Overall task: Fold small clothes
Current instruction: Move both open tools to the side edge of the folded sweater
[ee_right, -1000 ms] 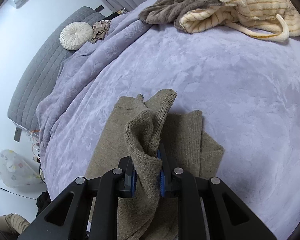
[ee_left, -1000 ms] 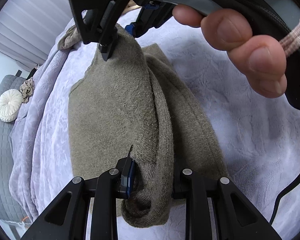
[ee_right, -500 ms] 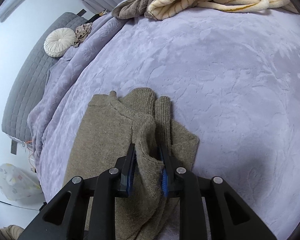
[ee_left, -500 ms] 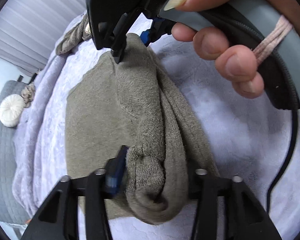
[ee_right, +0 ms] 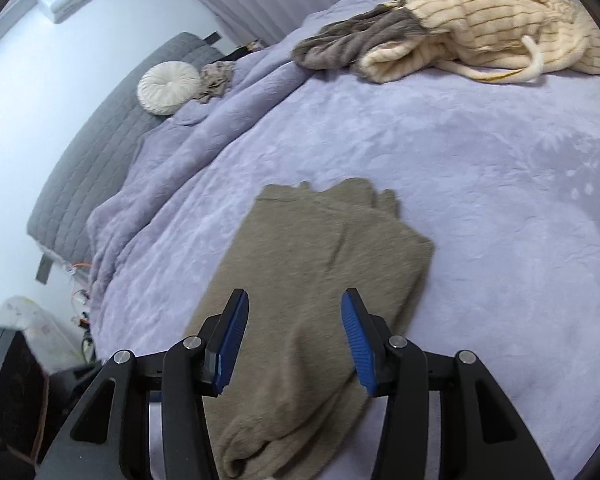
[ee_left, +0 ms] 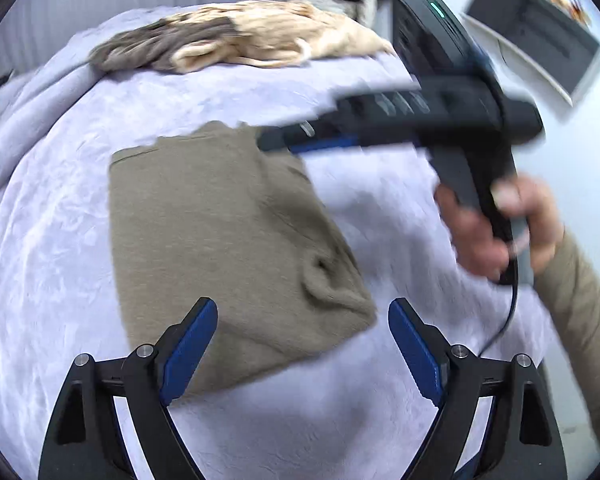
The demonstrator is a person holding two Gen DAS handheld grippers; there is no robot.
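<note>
Both tongs, left (ee_left: 302, 354) and right (ee_right: 294, 342), have just been opening and are hanging released with nothing between them, above the near edge of the knit (ee_right: 320, 280), which is lying folded on the bed (ee_right: 480, 184). It is looking soft, light and floppy, so the thick folded edges are probably offering the surest hold. Farther back, more clothes (ee_right: 440, 40) are waiting in a heap.

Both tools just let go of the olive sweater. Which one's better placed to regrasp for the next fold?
Right, tentatively. The right tool is open directly over the olive sweater, fabric between its jaws. The left tool frames only the near corner; its view is motion-blurred.
</note>
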